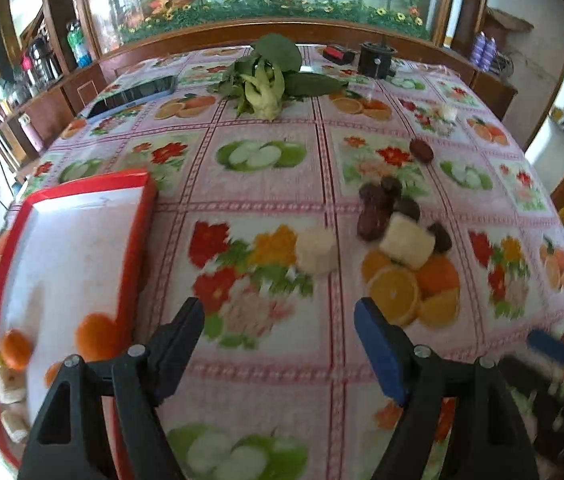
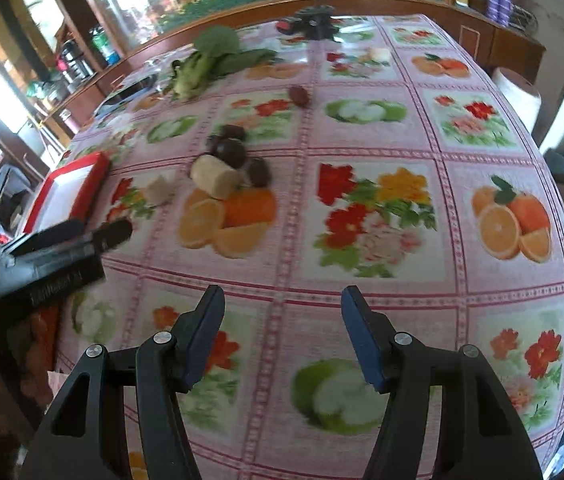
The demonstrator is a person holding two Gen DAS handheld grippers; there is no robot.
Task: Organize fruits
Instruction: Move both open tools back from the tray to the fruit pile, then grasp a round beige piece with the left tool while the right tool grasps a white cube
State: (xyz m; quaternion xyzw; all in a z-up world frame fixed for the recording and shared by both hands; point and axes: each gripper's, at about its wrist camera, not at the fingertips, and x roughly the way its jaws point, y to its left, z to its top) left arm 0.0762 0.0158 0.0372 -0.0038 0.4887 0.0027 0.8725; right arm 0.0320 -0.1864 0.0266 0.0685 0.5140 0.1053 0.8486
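Left gripper point(image 1: 280, 326): jaws spread wide, nothing between them, above the printed tablecloth point(image 1: 266, 400). Right gripper point(image 2: 282, 312): likewise spread and empty, nearer the table's front edge.

Red-rimmed tray point(image 1: 138, 240) lies just left of the left gripper; it holds small oranges point(image 1: 96, 336) and pale cut chunks point(image 1: 9, 386) at its near end.

Still loose on the cloth: one pale chunk point(image 1: 315, 250) ahead of the left gripper, a second point(image 1: 403, 242) touching a cluster of dark dates point(image 1: 373, 216), one lone date point(image 1: 421, 151) farther back.

Chunks possibly sugarcane; blur prevents certainty.

Risk: closing on the second chunk may scatter adjacent dates. Printed fruit could also mislead targeting.
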